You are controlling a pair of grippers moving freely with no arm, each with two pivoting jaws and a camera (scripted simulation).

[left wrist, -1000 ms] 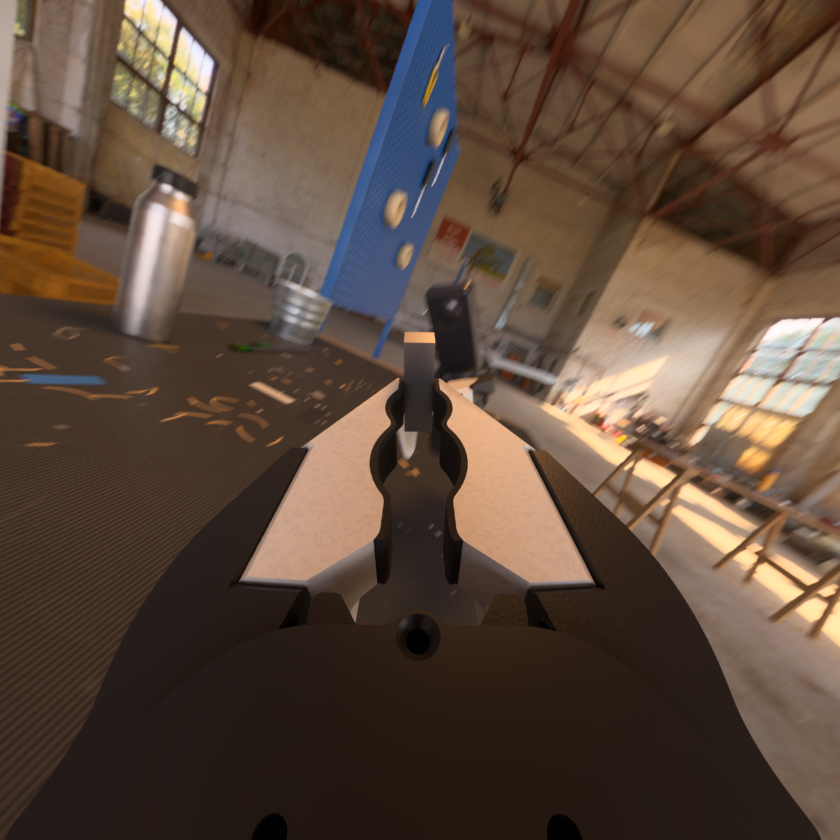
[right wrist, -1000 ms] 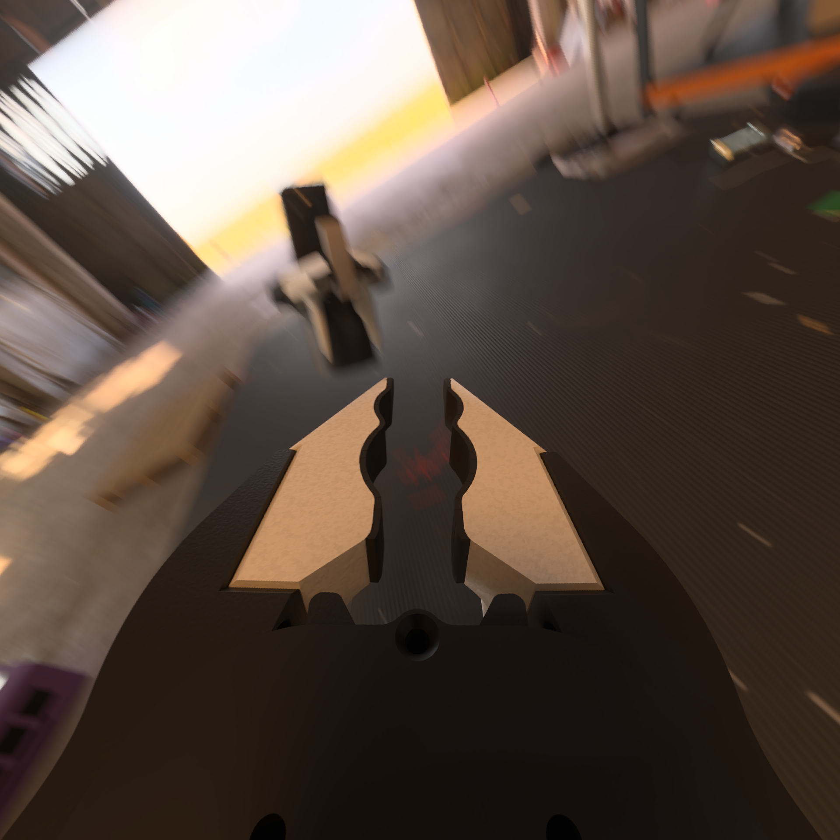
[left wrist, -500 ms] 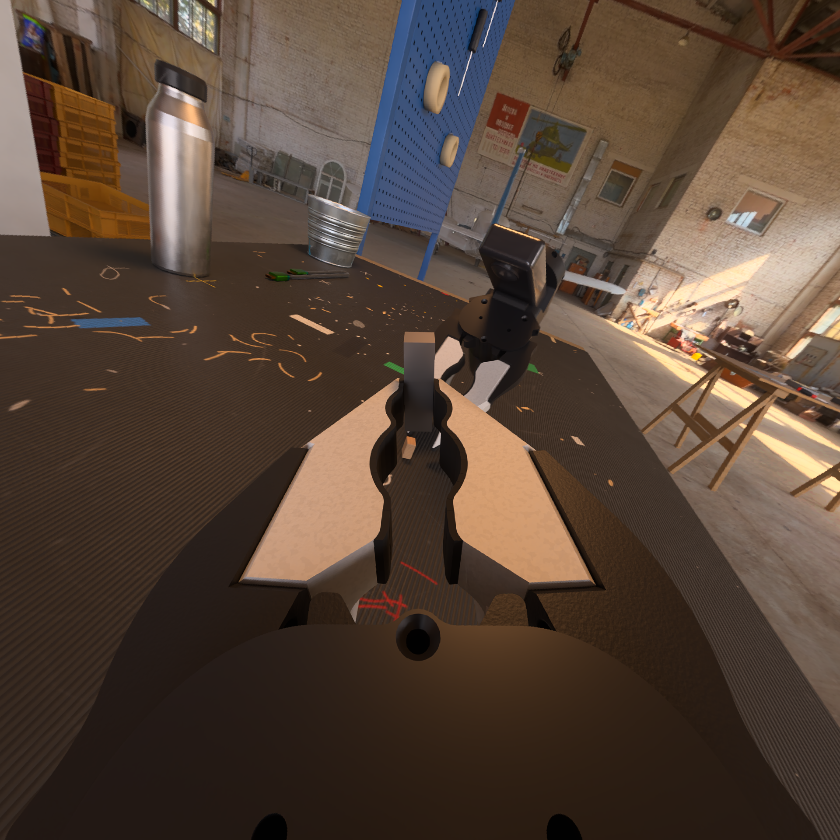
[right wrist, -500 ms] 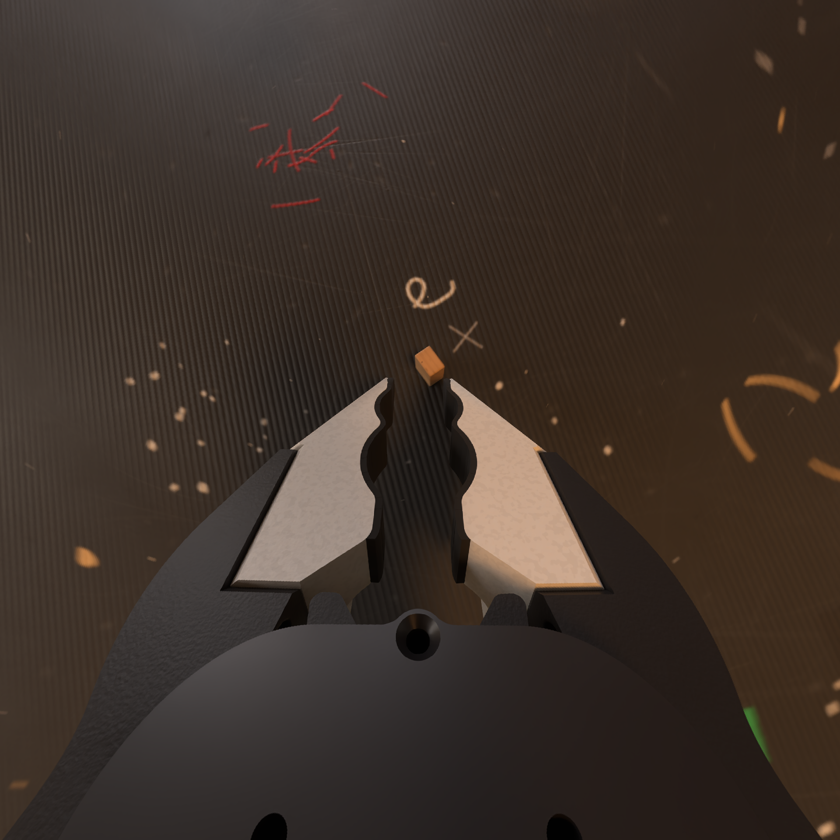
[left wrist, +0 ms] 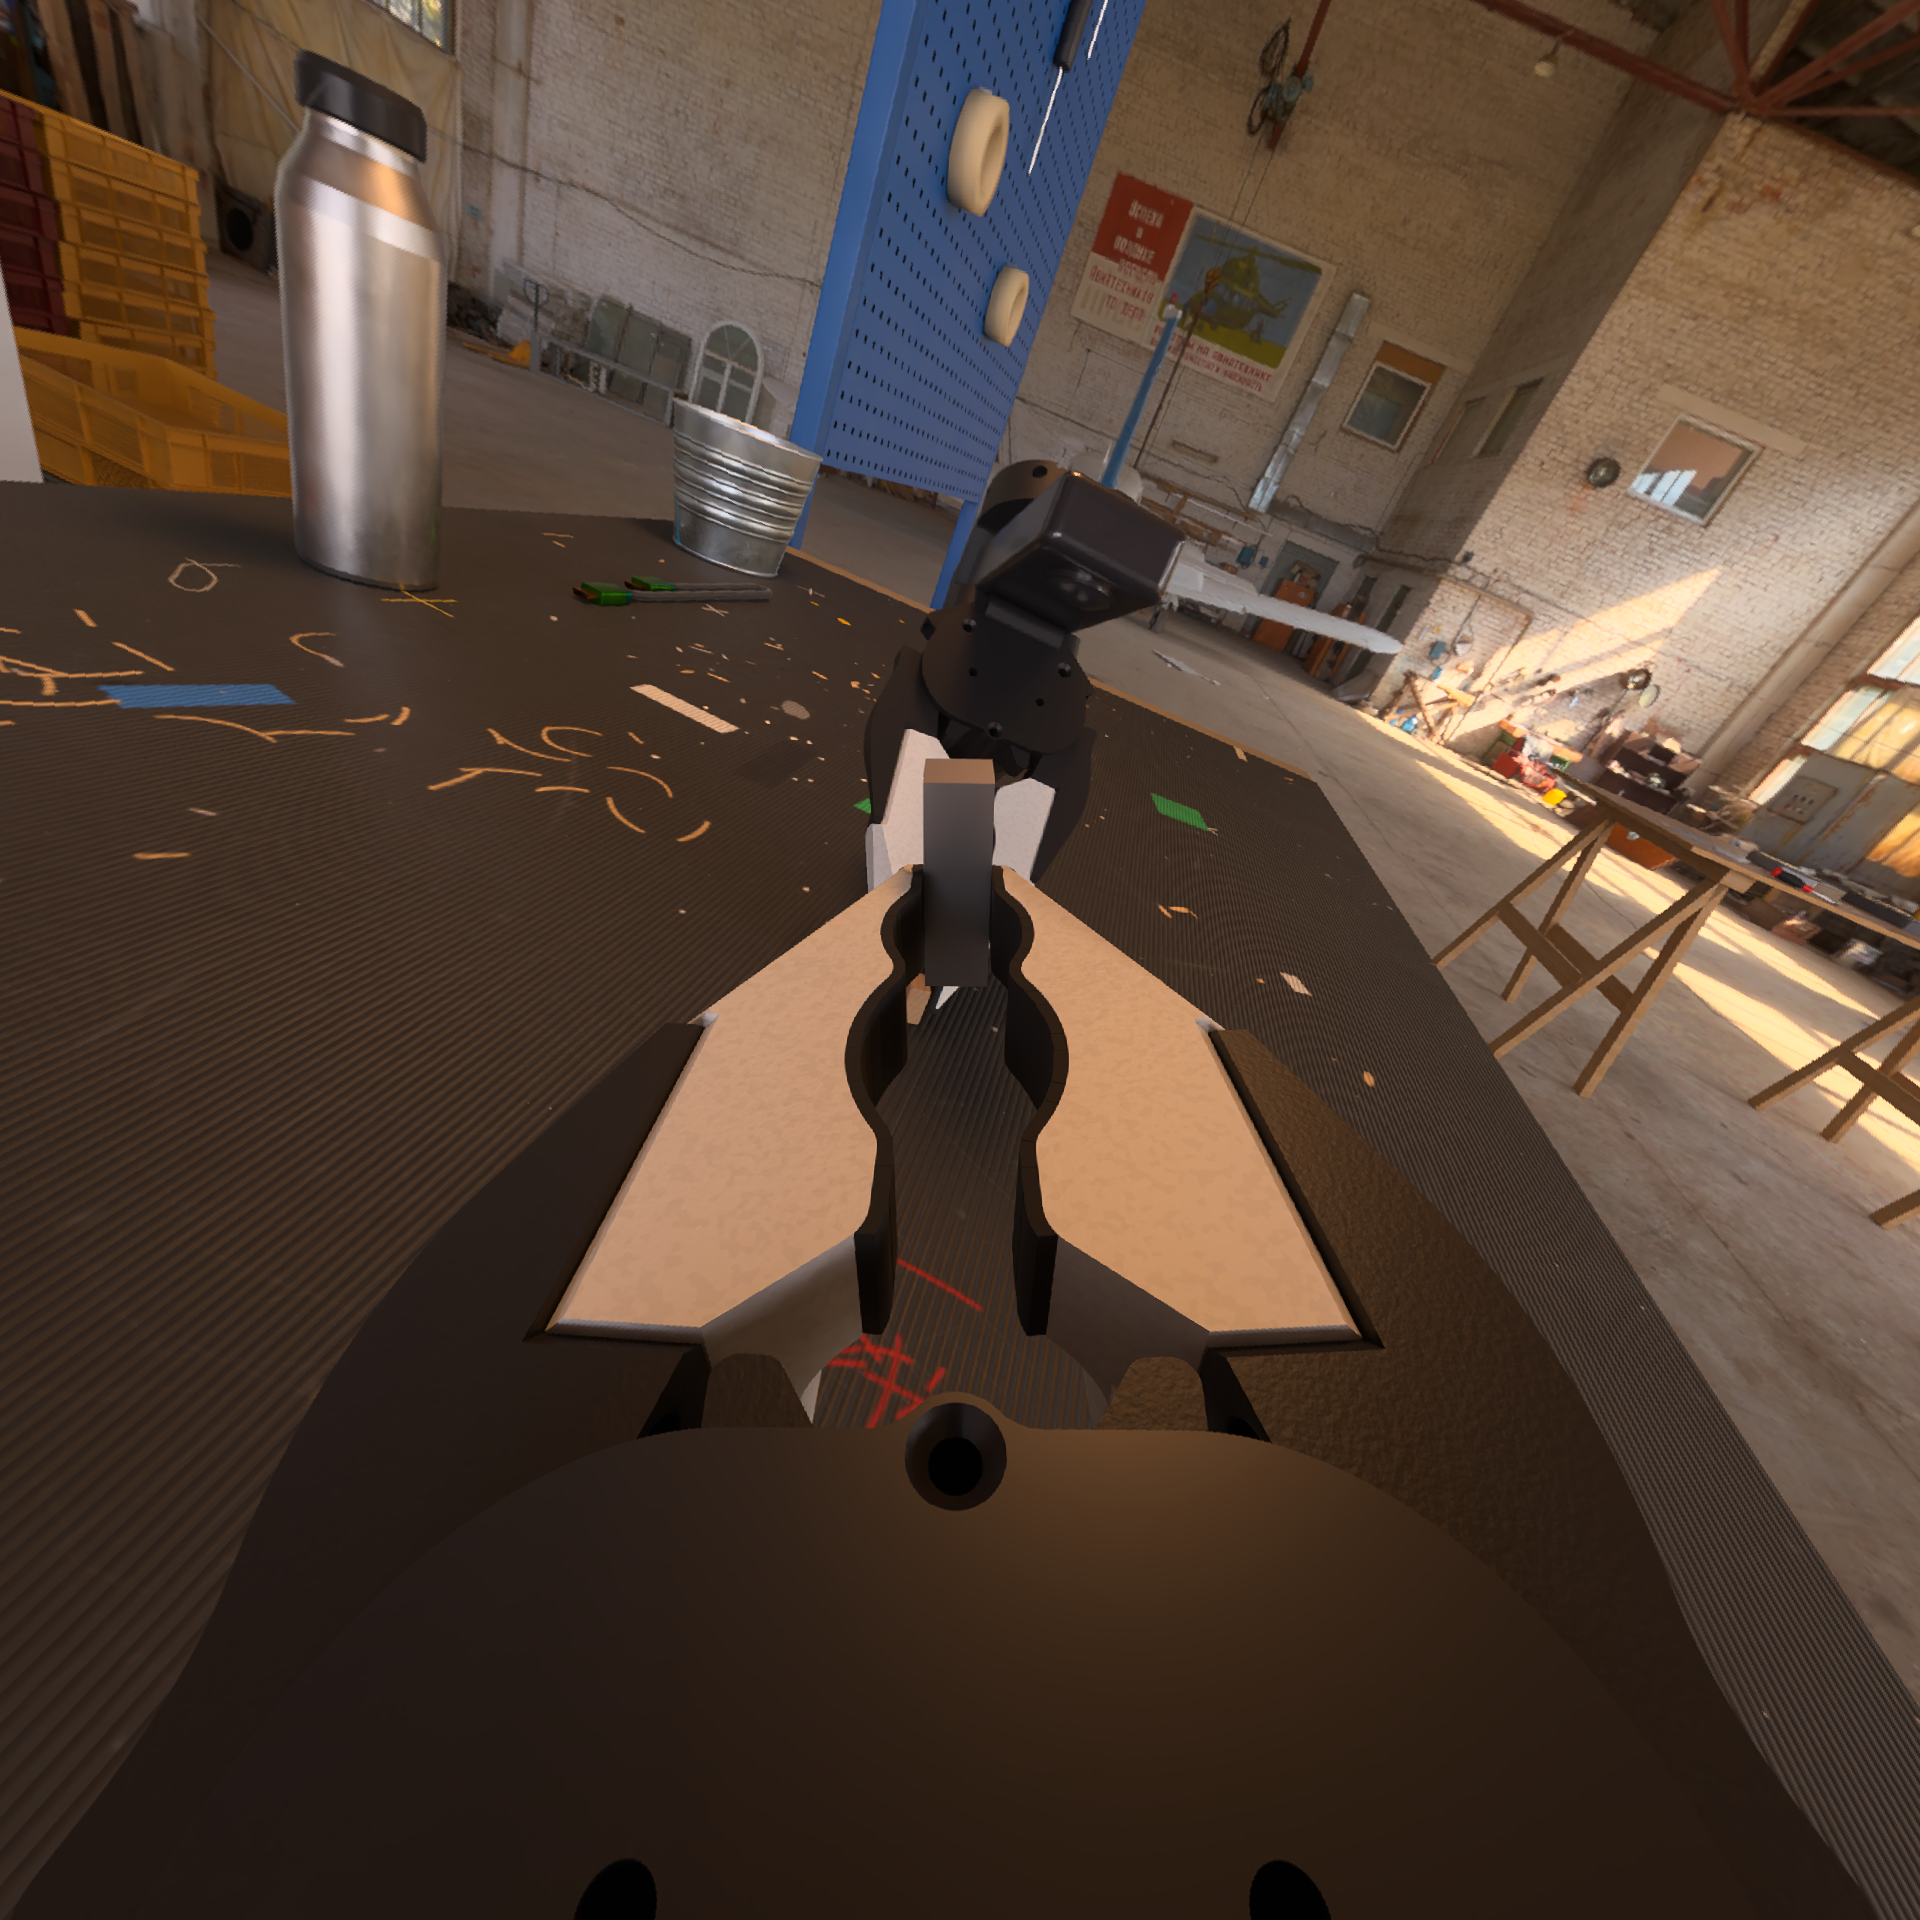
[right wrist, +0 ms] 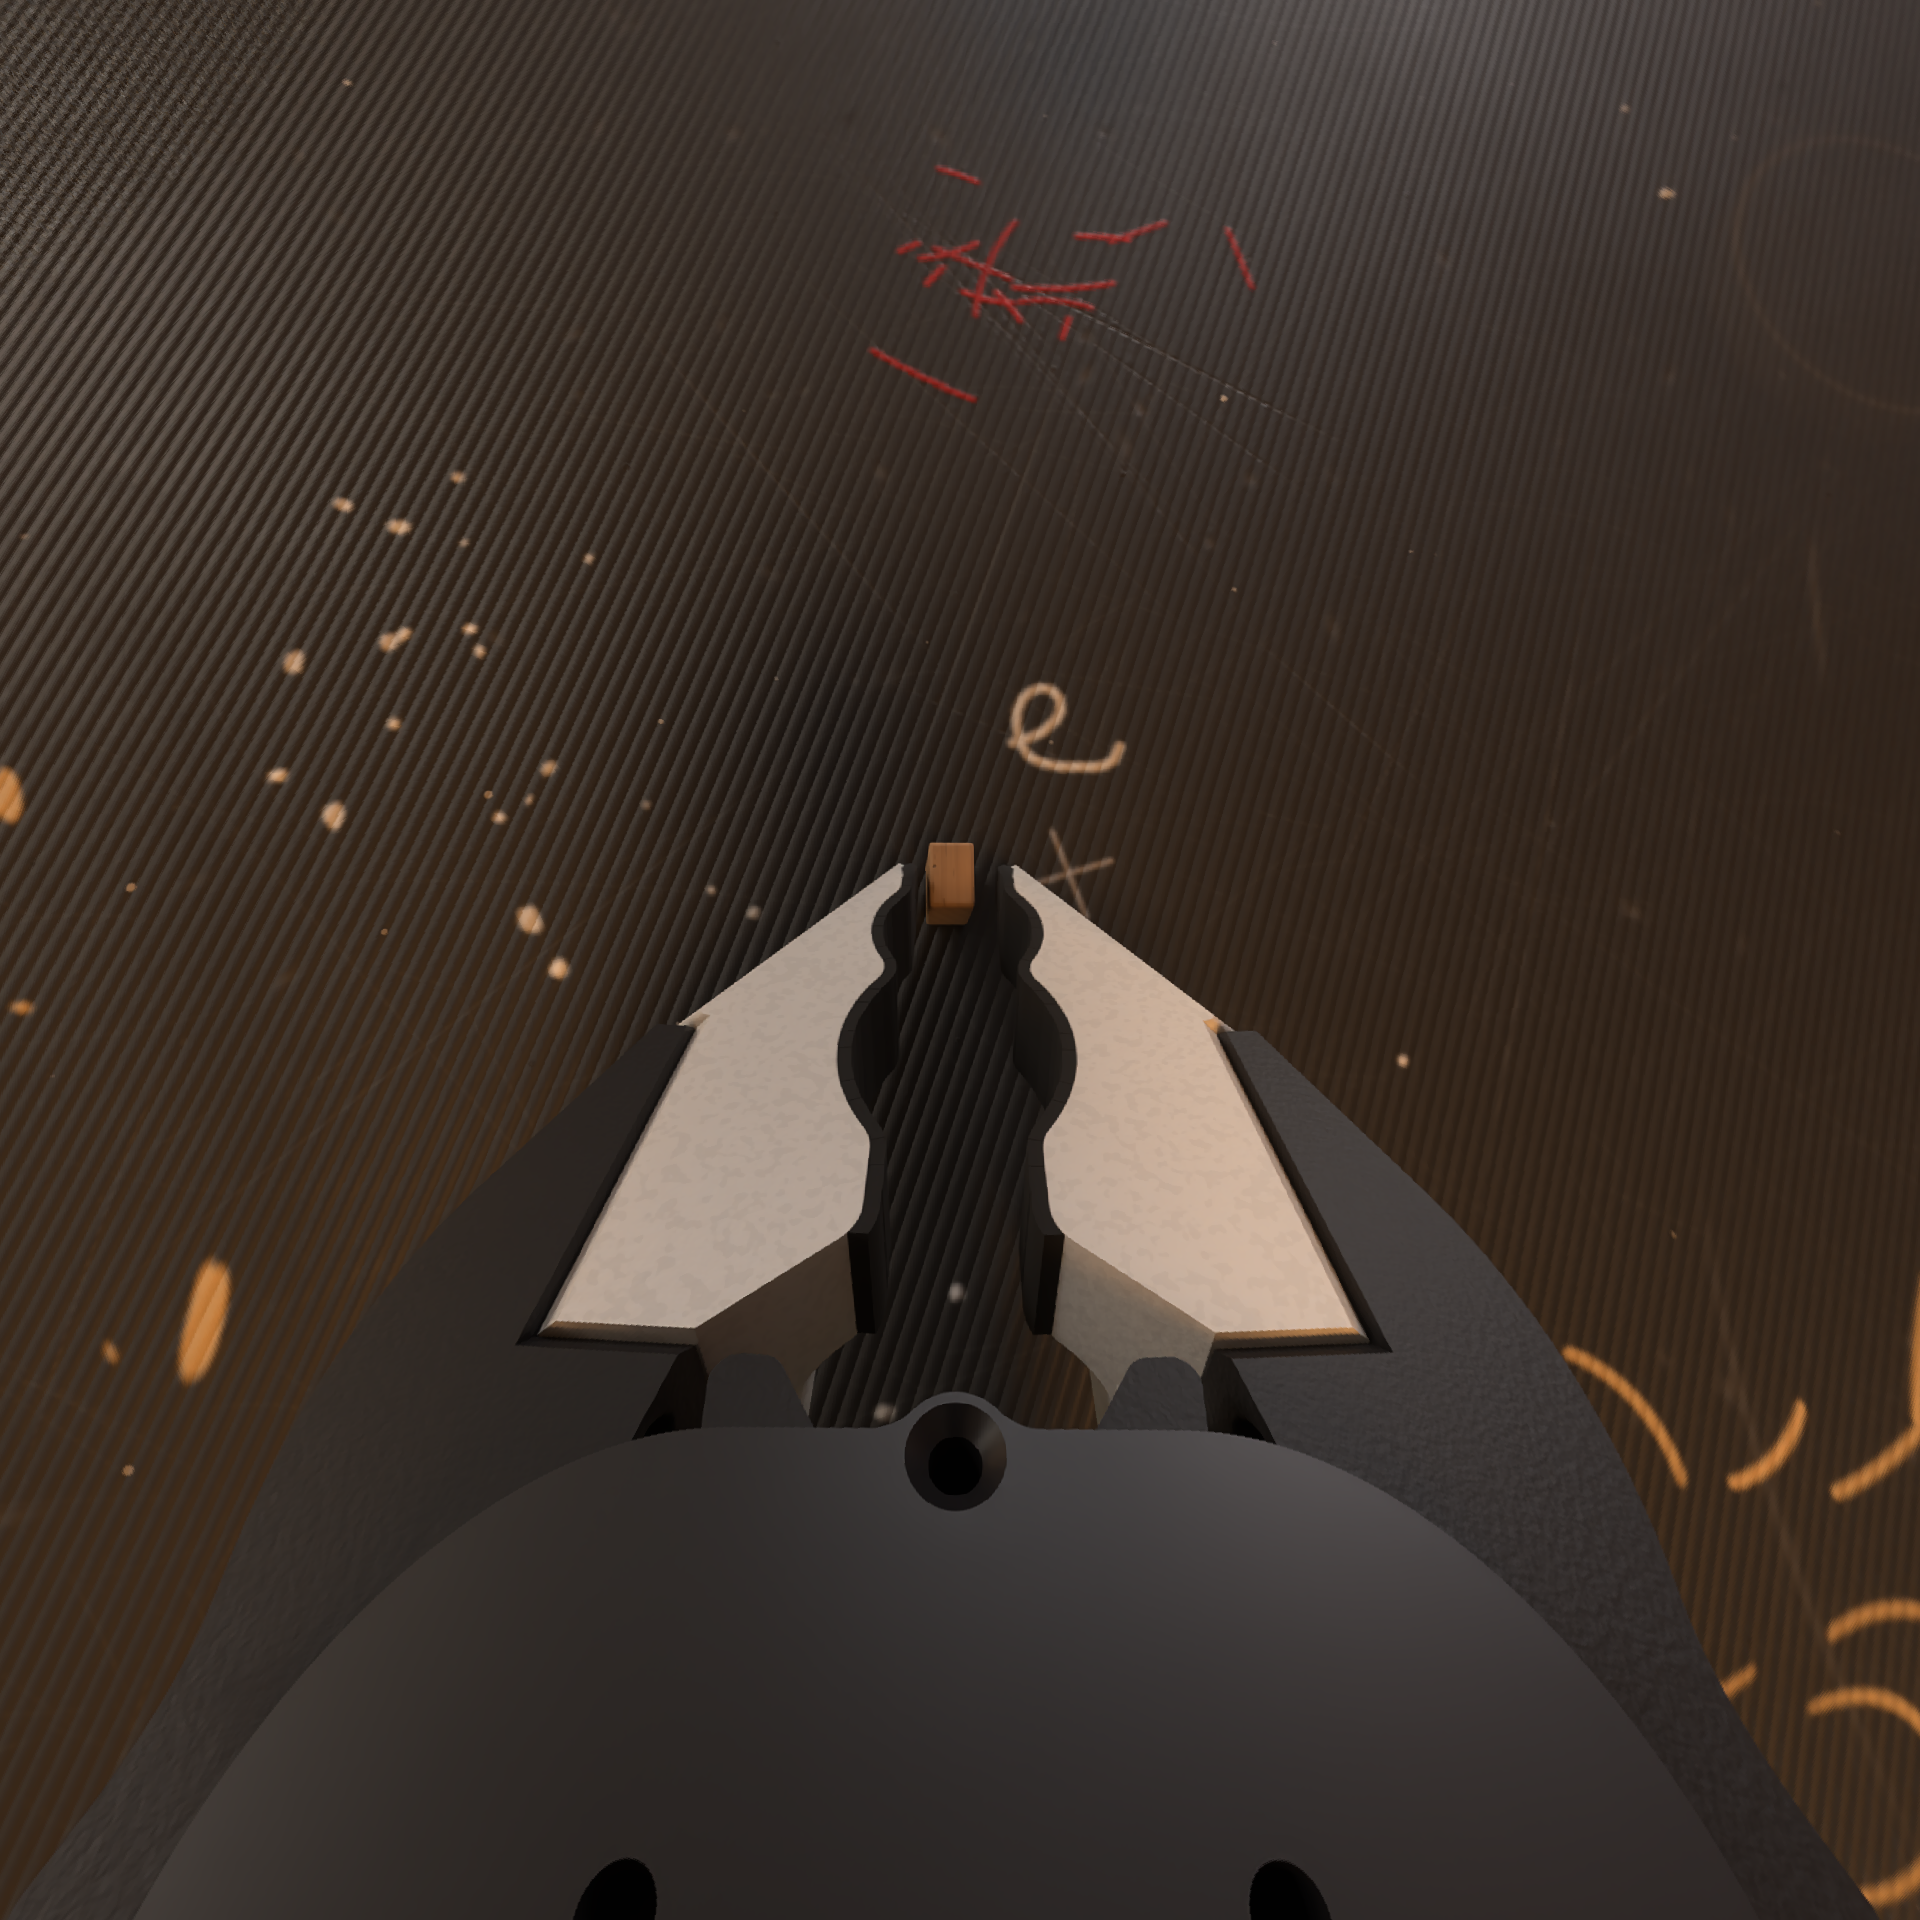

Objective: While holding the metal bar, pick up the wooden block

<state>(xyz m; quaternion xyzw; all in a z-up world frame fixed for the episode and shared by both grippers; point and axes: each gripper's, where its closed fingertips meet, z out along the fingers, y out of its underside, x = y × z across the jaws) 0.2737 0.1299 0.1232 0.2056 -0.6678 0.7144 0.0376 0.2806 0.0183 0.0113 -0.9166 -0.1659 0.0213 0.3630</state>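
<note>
Left wrist view first: the left gripper (left wrist: 956,914) is clamped on the metal bar (left wrist: 956,868), which stands upright out of the fingertips, held clear of the dark ribbed mat (left wrist: 312,1039). Just beyond it the right gripper (left wrist: 961,821) points steeply down at the mat, nose low. Far left stands a steel bottle (left wrist: 358,343), with a small metal bucket (left wrist: 740,501) farther right.

Now the right wrist view, looking almost straight down: the wooden block (right wrist: 950,883) sits on the mat right at the mouth of the right gripper (right wrist: 954,896), between the two tips but nearer the left one. The jaws stand apart, nothing touching the block on either side. Its long axis runs along the fingers, so the short width faces the pads. The right gripper looks set to sink a touch and close.
</note>
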